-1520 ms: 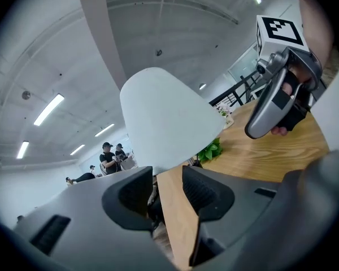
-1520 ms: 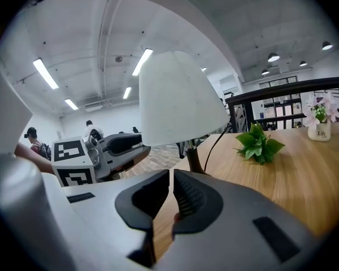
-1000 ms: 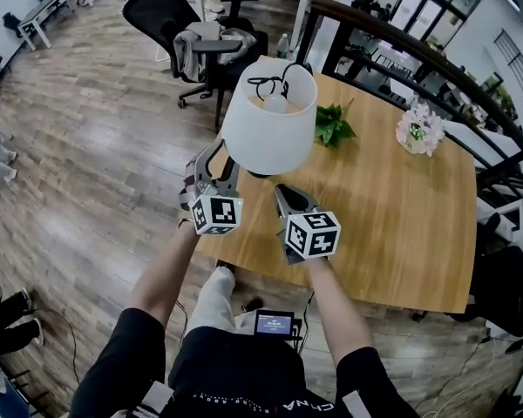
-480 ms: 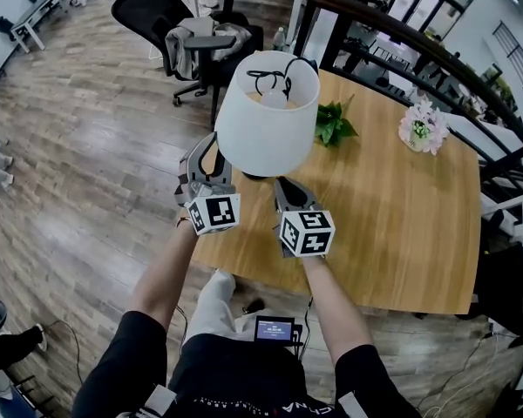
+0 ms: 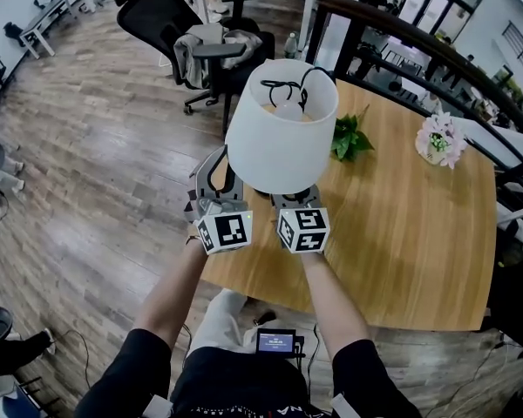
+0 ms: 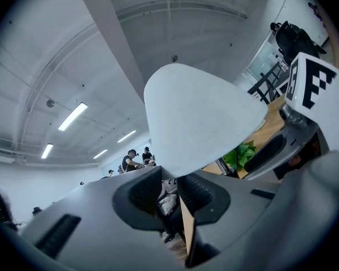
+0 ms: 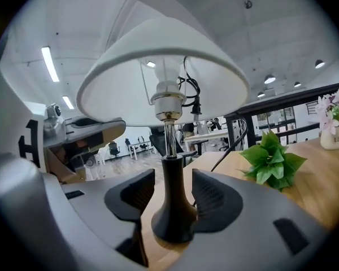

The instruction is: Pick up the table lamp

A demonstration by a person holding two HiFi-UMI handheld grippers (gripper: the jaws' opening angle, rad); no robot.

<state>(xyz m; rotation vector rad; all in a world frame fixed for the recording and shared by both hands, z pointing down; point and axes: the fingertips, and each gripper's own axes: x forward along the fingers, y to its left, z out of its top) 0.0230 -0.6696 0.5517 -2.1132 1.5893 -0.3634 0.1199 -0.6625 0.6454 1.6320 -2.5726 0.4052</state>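
1. Floor [image 5: 87, 164], left half of the head view: grey-brown wooden planks with a dull sheen.
2. Office chair [image 5: 161, 16], upper left: black mesh back, with a pale garment heaped on the seat.
3. Left gripper [image 6: 169, 193], left of centre: matte grey moulded shell with dark ribbed pads and a black-and-white marker cube [image 5: 224, 231] at its rear. Its jaws have just been closing. They now stand narrow with nothing between them, and the lampshade looms above.
4. Table lamp [image 5: 283, 138], centre: it stands at the table's near left corner. The white shade is tapered, smooth and matte, and open at the top, where a bulb and a looped black cord show. Below it are a slim metal neck and a flared black base [image 7: 170, 208].
5. Right gripper [image 7: 168, 196], just right of centre: same grey shell. Its jaws have just been opening and stand wide on either side of the lamp's base. The frame-left pad is clear of it.
6. Table [image 5: 410, 233], right half: warm wood-grain top.
7. Plant [image 5: 351, 138], right of the shade: broad green leaves.
8. Flowers [image 5: 442, 139], upper right: pale pink blossoms in a small pot.
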